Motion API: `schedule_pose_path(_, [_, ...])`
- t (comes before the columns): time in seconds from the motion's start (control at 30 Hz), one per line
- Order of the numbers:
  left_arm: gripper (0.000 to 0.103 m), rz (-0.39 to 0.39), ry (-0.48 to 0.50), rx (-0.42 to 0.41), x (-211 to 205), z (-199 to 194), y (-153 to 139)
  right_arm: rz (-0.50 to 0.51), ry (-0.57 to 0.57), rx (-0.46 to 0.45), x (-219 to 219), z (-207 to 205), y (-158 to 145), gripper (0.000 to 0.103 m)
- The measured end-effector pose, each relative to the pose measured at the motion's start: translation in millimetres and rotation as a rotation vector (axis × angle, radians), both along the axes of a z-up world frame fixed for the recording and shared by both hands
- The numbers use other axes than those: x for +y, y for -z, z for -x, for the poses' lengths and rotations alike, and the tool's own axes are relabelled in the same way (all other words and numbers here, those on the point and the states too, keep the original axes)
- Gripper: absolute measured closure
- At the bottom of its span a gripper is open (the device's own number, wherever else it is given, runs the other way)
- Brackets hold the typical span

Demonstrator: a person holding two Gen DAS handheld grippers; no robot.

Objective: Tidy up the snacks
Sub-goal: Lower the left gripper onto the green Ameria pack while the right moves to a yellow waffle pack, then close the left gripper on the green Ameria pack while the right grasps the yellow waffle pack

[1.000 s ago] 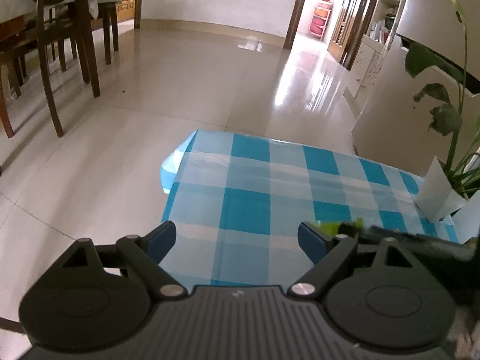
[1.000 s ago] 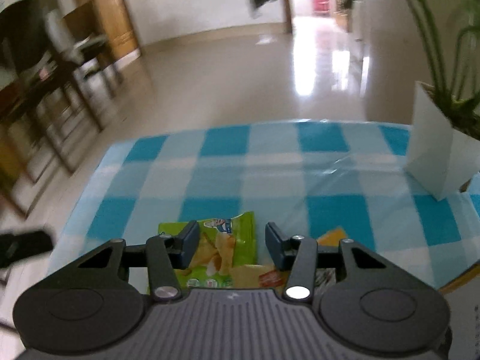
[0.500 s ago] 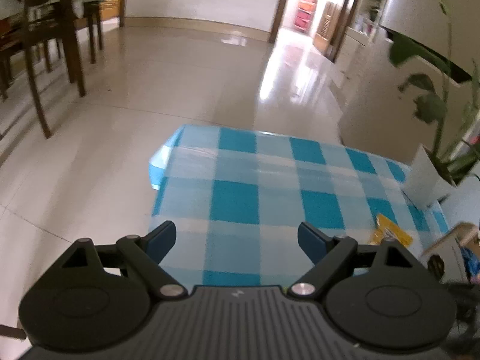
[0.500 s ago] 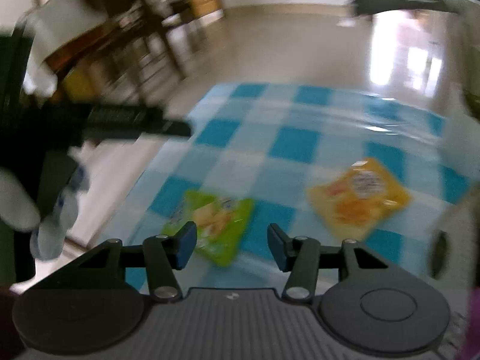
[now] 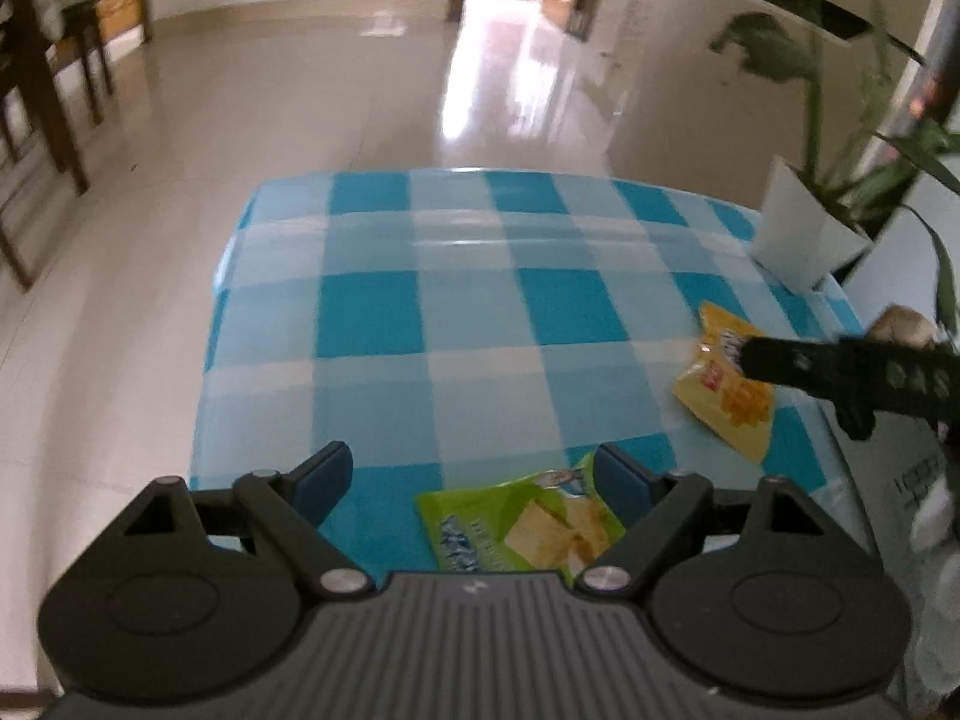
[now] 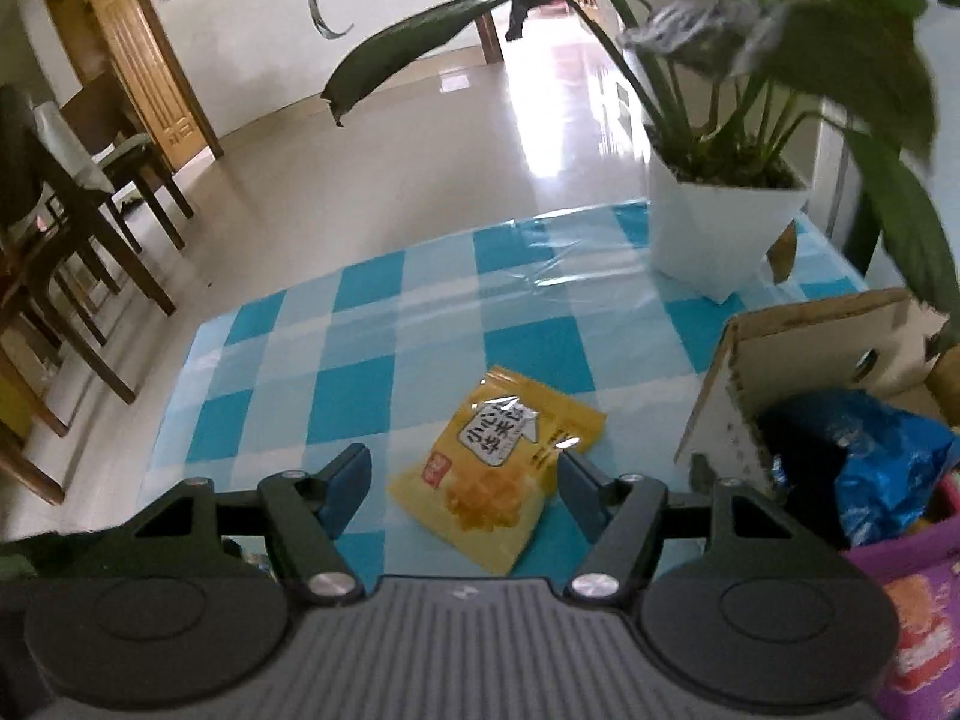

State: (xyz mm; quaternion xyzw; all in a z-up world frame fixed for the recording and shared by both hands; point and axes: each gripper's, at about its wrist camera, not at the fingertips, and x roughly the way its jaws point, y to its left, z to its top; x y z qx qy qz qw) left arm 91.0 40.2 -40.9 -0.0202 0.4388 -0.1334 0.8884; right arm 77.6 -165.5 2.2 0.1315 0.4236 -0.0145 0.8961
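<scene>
A green snack bag (image 5: 528,525) lies on the blue checked tablecloth (image 5: 420,312) near its front edge. My left gripper (image 5: 471,477) is open above it, with the bag under its right finger. A yellow snack bag (image 6: 495,468) lies flat on the cloth; it also shows in the left wrist view (image 5: 726,387). My right gripper (image 6: 462,480) is open and hovers over the yellow bag, empty. A cardboard box (image 6: 798,354) at the right holds a blue snack bag (image 6: 888,462) and a purple pack (image 6: 918,618).
A white pot with a leafy plant (image 6: 720,222) stands at the far right corner of the table. Wooden chairs (image 6: 72,228) stand on the tiled floor to the left. The right gripper's dark body (image 5: 852,372) reaches in over the yellow bag in the left wrist view.
Both grippers swung right. The right gripper moved from over the green bag to over the yellow bag, opening wider. The left gripper now sits over the green bag.
</scene>
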Motion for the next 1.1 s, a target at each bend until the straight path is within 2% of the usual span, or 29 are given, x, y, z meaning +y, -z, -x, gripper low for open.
schedule_pose_path(0.17, [0.017,0.001,0.109,-0.011,-10.5,4.0,4.8,0.008,0.001,0.017,2.2,-6.6,6.0,0.025])
schedule_pose_path(0.3, [0.02,-0.05,0.21,-0.011,-16.5,9.7,11.9,-0.002,0.022,0.039,-2.1,-11.2,12.2,0.024])
schedule_pose_path(0.4, [0.02,-0.09,0.295,-0.04,-18.5,16.4,13.7,0.013,0.043,0.05,-4.3,-13.3,15.2,0.022])
schedule_pose_path(0.7, [0.02,-0.085,0.395,-0.07,-15.2,24.5,16.4,-0.016,0.095,0.061,-5.1,-25.8,27.8,0.016])
schedule_pose_path(0.87, [0.021,-0.082,0.484,-0.082,-15.7,33.6,11.5,0.044,0.081,0.047,3.1,-32.6,29.6,0.016])
schedule_pose_path(0.97, [0.021,-0.081,0.521,-0.077,-14.1,37.6,11.0,0.088,0.061,0.042,6.6,-34.9,31.0,0.023])
schedule_pose_path(1.03, [0.021,-0.101,0.55,-0.078,-13.6,41.6,12.5,0.124,0.046,0.037,9.0,-35.8,30.2,0.036])
schedule_pose_path(1.1, [0.021,-0.082,0.564,-0.063,-9.6,42.6,12.5,0.11,0.01,0.029,8.8,-35.3,30.0,0.039])
